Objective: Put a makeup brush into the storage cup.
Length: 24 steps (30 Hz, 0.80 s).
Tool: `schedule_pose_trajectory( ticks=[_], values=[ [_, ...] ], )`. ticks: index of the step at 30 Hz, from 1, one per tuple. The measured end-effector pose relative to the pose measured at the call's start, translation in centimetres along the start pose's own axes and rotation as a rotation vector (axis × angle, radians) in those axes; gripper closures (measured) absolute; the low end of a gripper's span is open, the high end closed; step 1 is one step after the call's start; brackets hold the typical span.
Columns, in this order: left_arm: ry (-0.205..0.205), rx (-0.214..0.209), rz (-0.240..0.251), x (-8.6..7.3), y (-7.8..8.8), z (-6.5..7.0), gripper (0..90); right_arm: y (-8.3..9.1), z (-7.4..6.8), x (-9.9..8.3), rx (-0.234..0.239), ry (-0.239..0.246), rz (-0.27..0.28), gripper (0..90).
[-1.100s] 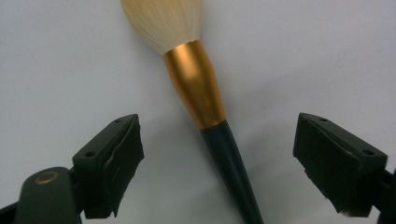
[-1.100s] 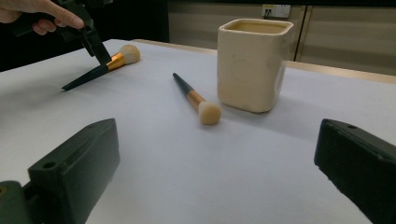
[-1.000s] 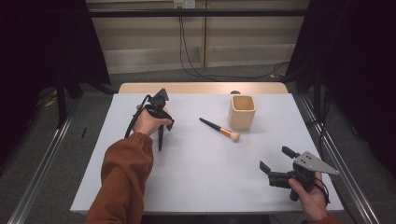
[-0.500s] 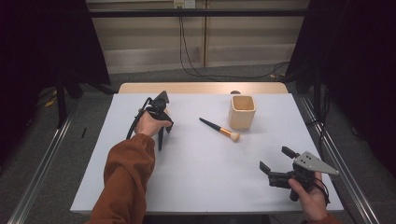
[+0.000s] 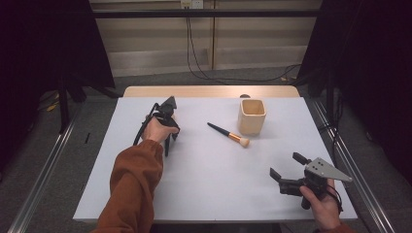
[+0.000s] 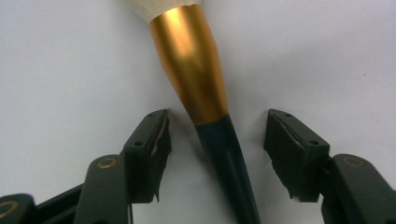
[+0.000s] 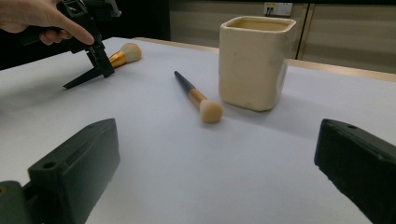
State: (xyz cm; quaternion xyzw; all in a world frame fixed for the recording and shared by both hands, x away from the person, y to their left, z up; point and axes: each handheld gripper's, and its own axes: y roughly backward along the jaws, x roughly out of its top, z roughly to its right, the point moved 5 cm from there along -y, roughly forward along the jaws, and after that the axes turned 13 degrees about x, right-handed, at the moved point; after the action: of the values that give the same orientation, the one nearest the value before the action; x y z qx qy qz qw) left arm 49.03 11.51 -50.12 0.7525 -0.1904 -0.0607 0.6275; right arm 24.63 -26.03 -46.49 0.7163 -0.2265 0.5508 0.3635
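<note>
The left gripper (image 6: 215, 140) pointed down at the white desk (image 5: 204, 189) near its far left part, and its jaws, which had just been closing, stood spread on either side of a makeup brush (image 6: 205, 116) lying flat there. In the left gripper view gaps showed between both pads and the dark handle, so nothing was pinched yet. That view cut the brush off at both ends: only the base of the pale bristles showed at the top, and the handle ran out of the bottom edge. From the high view this brush was mostly hidden under the left hand (image 5: 158, 128) and gripper; only the dark handle tip stuck out toward the person. In the right gripper view its gold ferrule and bristle head peeked out behind the jaws.

The right gripper (image 5: 286, 167) rested low at the near right of the desk, jaws wide apart and holding nothing.

A second makeup brush (image 5: 228, 135) lay in the open mid-desk, bristles toward the person, just beside a cream square cup (image 5: 251, 116). What the cup held could not be made out.
</note>
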Motion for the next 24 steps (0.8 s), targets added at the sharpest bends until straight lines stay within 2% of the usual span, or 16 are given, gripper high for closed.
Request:
schedule_pose_trajectory(
  ticks=[5,6,8,11,16,20,24],
  values=[
    [0.022,0.006,-0.007,0.06,0.04,-0.08,45.5,-0.07,-0.02,-0.02,0.003,0.002,-0.001,0.0],
    [0.039,0.008,-0.003,0.08,0.06,-0.16,47.8,-0.06,0.00,-0.05,0.005,0.005,-0.005,0.0],
    [0.043,0.009,-0.001,0.12,0.09,-0.17,55.3,-0.09,0.01,-0.09,0.003,0.000,-0.007,0.0],
    [0.038,0.007,-0.004,0.13,0.13,-0.07,59.5,-0.07,0.01,-0.06,0.004,0.004,-0.005,0.0],
    [0.060,0.005,-0.007,0.16,0.11,-0.10,68.3,-0.15,-0.03,-0.07,0.006,-0.002,-0.005,0.0],
    [0.047,0.015,-0.008,0.13,0.17,0.06,70.7,-0.11,-0.03,-0.09,0.005,-0.002,-0.006,0.0],
    [0.033,0.006,0.002,0.07,0.17,0.01,74.3,-0.09,-0.03,-0.10,0.006,0.003,-0.007,0.0]
  ],
)
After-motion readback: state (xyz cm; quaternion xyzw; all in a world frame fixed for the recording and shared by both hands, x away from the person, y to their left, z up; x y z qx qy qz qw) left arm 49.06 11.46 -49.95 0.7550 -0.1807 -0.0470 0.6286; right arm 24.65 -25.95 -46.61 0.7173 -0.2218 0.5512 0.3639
